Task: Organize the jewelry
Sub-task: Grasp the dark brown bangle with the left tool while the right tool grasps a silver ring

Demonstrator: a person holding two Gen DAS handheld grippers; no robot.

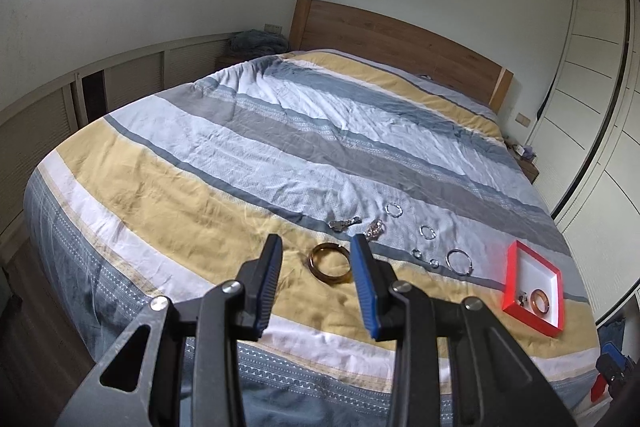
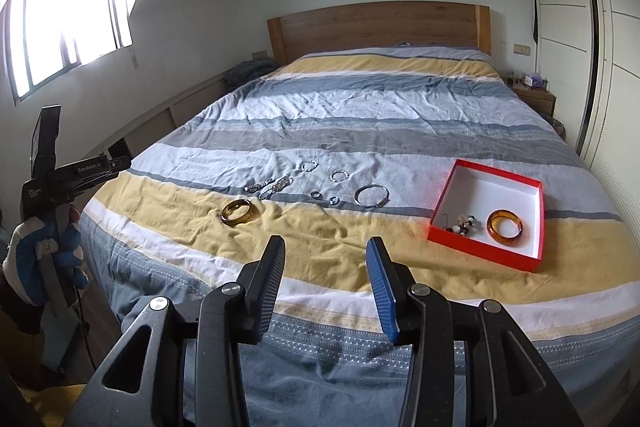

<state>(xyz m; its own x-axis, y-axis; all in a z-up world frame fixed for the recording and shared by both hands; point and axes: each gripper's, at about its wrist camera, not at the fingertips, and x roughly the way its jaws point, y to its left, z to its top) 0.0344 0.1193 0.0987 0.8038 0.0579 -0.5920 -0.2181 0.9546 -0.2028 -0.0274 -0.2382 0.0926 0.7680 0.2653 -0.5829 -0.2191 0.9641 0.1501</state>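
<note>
Lining up on the loose amber glass bangle [image 1: 331, 262] lying flat on the yellow stripe of the striped bed quilt [image 1: 248, 147], well left of the shallow red cardboard box with white lining [image 2: 496, 183]. Left gripper [image 1: 316, 263] spread wide and empty, bangle sitting right between the fingers in that view but apparently not touched yet. Right gripper [image 2: 326, 271] also spread, gripping nothing, parked over the near edge of the bed. Already in the box: a second amber bangle [image 2: 505, 227] and a small beaded earring cluster [image 2: 463, 223]. Still out on the quilt: the large thin silver bangle [image 2: 371, 195], small silver hoops and sparkly chain pieces. Next up, probably: drop lower, pinch one side of the bangle's rim, carry it over to the box. Slick and rounded, so could squirt out.
</note>
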